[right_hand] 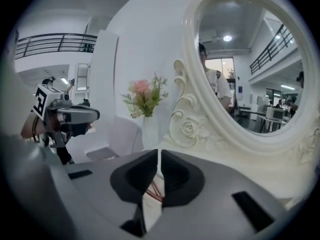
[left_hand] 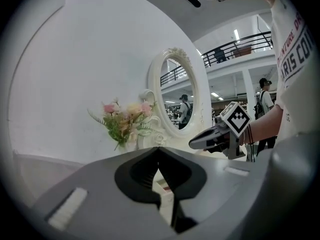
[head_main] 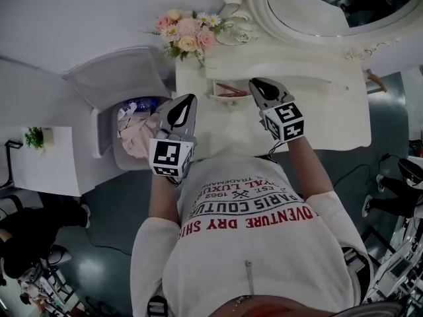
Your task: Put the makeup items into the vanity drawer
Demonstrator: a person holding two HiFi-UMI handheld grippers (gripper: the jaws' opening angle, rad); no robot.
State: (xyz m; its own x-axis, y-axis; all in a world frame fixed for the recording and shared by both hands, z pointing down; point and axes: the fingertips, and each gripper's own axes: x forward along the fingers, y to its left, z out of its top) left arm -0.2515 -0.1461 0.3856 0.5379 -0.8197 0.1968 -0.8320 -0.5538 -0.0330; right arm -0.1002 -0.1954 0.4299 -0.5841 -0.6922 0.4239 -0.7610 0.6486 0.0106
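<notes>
Several thin reddish makeup sticks (head_main: 229,90) (right_hand: 154,188) lying in a shallow white holder (head_main: 215,94) on the vanity top (head_main: 324,111), close to its back edge and toward the back left corner. Whether tray or open compartment, cannot tell. No drawer front made out in any view.

Right gripper (head_main: 258,86) (right_hand: 158,154) over the top just at the holder's right end, tips angled toward the back edge. Jaws closed to a thin slit, nothing gripped; reddish sticks visible past the slit, lower down, not between the pads. Seen from the left gripper view (left_hand: 196,143), held up clear of the top.

Left gripper (head_main: 188,101) (left_hand: 158,151) over the vanity's left edge, near the holder's left end but apart from it. Jaw tips touching each other, nothing between them. Holder with one reddish stick (left_hand: 166,186) showing below and beyond the tips. Seen from the right gripper view (right_hand: 94,116), roughly level, also clear of the top.

Pink, cream and white flowers (head_main: 187,35) (left_hand: 125,119) (right_hand: 145,96) at the back left corner, just beside the holder. Oval mirror (head_main: 330,5) (left_hand: 175,96) (right_hand: 245,69) in a carved white frame along the back edge.

Grey seat (head_main: 119,78) left of the vanity, with a heap of pale and pinkish things (head_main: 135,129) on it, kind not clear. Farther left, white side table (head_main: 46,167) with a small green plant (head_main: 34,137).

White printed shirt (head_main: 251,243) filling the lower frame of the head view.
</notes>
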